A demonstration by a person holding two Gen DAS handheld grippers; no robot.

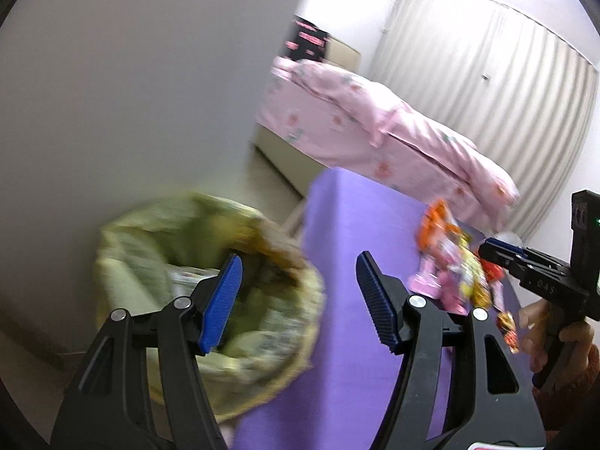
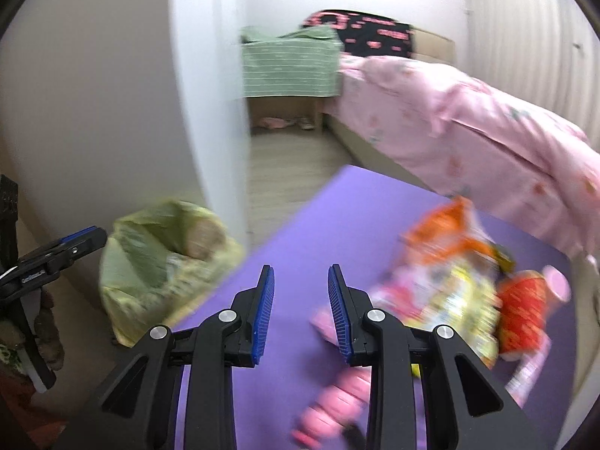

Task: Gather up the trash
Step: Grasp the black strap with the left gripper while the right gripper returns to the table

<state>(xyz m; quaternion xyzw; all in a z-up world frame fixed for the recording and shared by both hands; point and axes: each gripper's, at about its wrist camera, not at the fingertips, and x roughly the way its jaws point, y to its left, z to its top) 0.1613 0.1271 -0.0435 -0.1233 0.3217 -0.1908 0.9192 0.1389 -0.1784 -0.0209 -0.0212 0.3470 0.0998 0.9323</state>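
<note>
left gripper [image 1: 298, 300]: jaws spread wide, nothing between the blue pads, tilted downward
right gripper [image 2: 300, 313]: jaws apart with a narrower gap, empty too, also angled down
right hand [image 1: 545, 332]: fingers wrapped round the gripper's handle, reddish sleeve at the wrist

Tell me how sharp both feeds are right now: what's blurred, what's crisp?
Left wrist view: bin and wrappers smeared by motion, left gripper crisp, fisheye bends the curtain. Right wrist view: wrappers and bin blurred, right gripper sharp.
</note>
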